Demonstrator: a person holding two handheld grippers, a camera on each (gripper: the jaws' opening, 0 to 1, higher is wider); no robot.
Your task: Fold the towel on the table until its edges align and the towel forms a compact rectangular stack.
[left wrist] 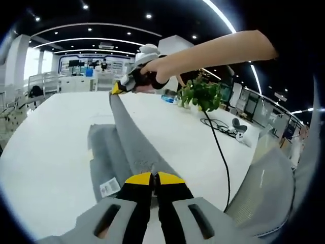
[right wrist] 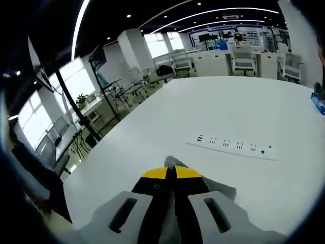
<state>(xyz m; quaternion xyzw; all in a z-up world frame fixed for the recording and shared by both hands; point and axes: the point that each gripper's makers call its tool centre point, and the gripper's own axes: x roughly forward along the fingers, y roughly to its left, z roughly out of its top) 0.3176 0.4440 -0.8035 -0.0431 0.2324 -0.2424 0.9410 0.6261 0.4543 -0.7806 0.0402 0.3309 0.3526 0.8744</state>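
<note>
A grey towel [left wrist: 127, 137] is stretched taut above the white table [left wrist: 51, 147] between both grippers, its lower part draped on the tabletop with a white label [left wrist: 109, 187] showing. My left gripper [left wrist: 154, 178] is shut on the towel's near corner. In the left gripper view the right gripper [left wrist: 118, 88], held by a hand, is shut on the far corner. In the right gripper view my right gripper [right wrist: 170, 173] is shut with a tuft of grey towel [right wrist: 171, 161] poking out past its yellow tips, and more towel [right wrist: 226, 192] hangs beside the jaws.
A potted green plant [left wrist: 199, 94] stands at the table's right side, with a black cable [left wrist: 218, 147] running along it. A grey mesh chair [left wrist: 269, 188] sits close on the right. A white power strip [right wrist: 233, 146] lies on the table. Desks and chairs fill the background.
</note>
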